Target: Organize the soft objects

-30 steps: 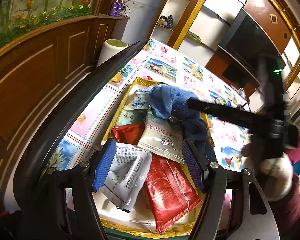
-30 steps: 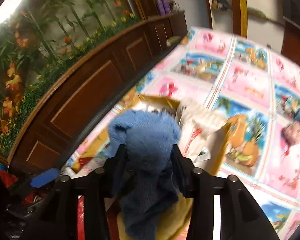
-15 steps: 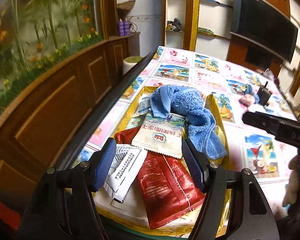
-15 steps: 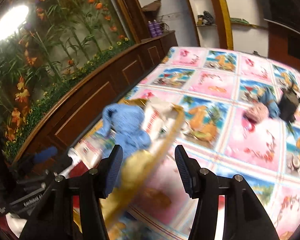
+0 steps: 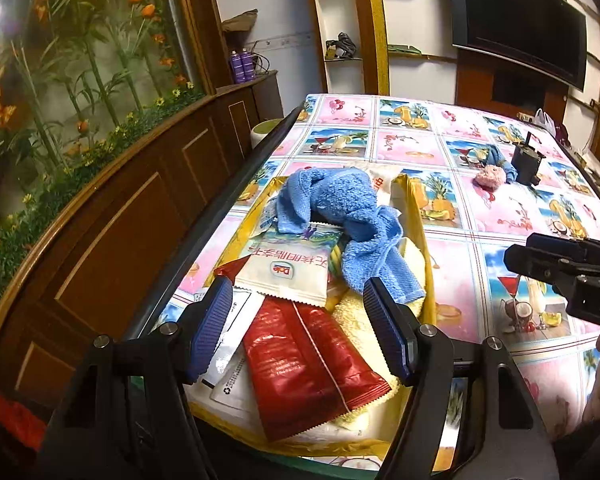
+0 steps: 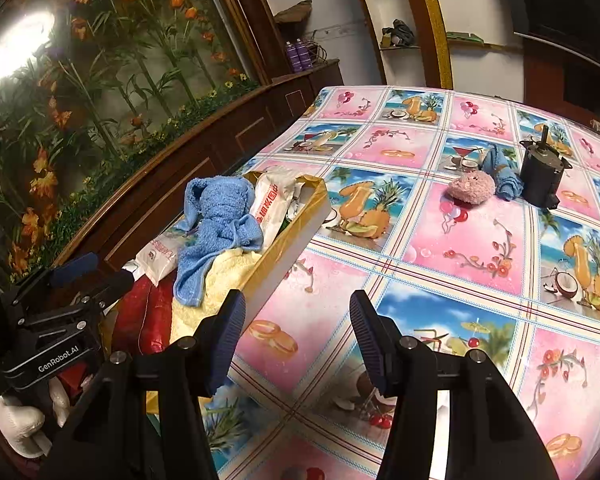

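Note:
A blue towel (image 5: 340,216) (image 6: 220,228) lies on top of the pile in a yellow box (image 5: 414,216) (image 6: 296,240) at the table's left edge. Under it lie a white snack packet (image 5: 288,268), a red packet (image 5: 308,364) and a yellow cloth (image 6: 228,272). My left gripper (image 5: 300,324) is open and empty above the box's near end. My right gripper (image 6: 296,336) is open and empty over the tablecloth, right of the box. A pink plush (image 6: 472,186) (image 5: 490,176) and a second blue cloth (image 6: 504,176) lie far across the table.
A black motor-like object (image 6: 540,176) (image 5: 526,160) stands beside the pink plush. A dark wooden cabinet (image 5: 120,220) with fake flowers runs along the table's left side. A white roll (image 5: 266,130) stands past the table's far left corner.
My right gripper let go of the blue towel, which now lies in the box, and pulled back to the right over the tablecloth. My left gripper tilted up and stayed open.

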`<state>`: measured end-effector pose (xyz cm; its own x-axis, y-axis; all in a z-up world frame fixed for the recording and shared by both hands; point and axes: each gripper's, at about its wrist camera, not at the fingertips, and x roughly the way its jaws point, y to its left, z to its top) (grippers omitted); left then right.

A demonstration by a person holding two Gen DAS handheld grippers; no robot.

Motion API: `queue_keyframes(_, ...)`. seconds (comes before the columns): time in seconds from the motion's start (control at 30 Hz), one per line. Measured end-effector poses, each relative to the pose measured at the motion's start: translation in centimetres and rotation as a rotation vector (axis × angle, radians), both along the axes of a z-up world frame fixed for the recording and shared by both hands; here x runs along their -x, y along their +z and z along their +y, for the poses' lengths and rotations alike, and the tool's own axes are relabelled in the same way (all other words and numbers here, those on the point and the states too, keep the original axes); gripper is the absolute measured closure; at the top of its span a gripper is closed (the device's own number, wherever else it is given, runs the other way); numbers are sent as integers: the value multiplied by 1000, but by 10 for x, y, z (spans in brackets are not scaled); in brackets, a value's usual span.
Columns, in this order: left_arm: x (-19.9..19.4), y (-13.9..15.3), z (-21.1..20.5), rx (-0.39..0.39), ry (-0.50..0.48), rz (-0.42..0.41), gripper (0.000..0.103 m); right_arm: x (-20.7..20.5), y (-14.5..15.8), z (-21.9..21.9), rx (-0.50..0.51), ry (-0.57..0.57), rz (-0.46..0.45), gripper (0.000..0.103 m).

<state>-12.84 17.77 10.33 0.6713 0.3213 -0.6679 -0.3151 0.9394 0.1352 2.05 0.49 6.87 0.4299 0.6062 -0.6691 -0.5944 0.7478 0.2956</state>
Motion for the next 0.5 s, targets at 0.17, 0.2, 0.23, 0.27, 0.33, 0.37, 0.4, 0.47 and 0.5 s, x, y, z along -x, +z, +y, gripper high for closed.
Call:
queue_keyframes(0.17, 0, 0, -5, -17, -6, 3, 34, 2, -4, -1, 6, 6, 5, 49)
queue_keyframes(0.2, 0, 0, -5, -19, -5, 4, 34, 3, -4, -1, 7, 8, 6, 49)
queue_keyframes(0.23, 0, -1, -5, -23, -4, 4, 34, 3, -4, -1, 8, 8, 7, 49)
queue_keyframes(0.27, 0, -1, -4, -25, -3, 6, 34, 3, -4, 0, 10, 3, 10, 49)
queue_keyframes(0.33, 0, -2, -4, -23, 0, 9, 34, 4, -5, 1, 13, 3, 10, 49)
queue_keyframes(0.37, 0, -3, -3, -23, 2, 11, 34, 4, -5, 2, 15, 5, 11, 49)
queue_keyframes(0.4, 0, -3, -2, -22, 3, 13, 34, 4, -5, 3, 18, 6, 12, 49)
queue_keyframes(0.47, 0, -4, 0, -22, 6, 16, 34, 5, -6, 5, 24, 9, 14, 49)
queue_keyframes(0.5, 0, -5, 1, -22, 8, 18, 34, 5, -7, 6, 26, 9, 16, 49)
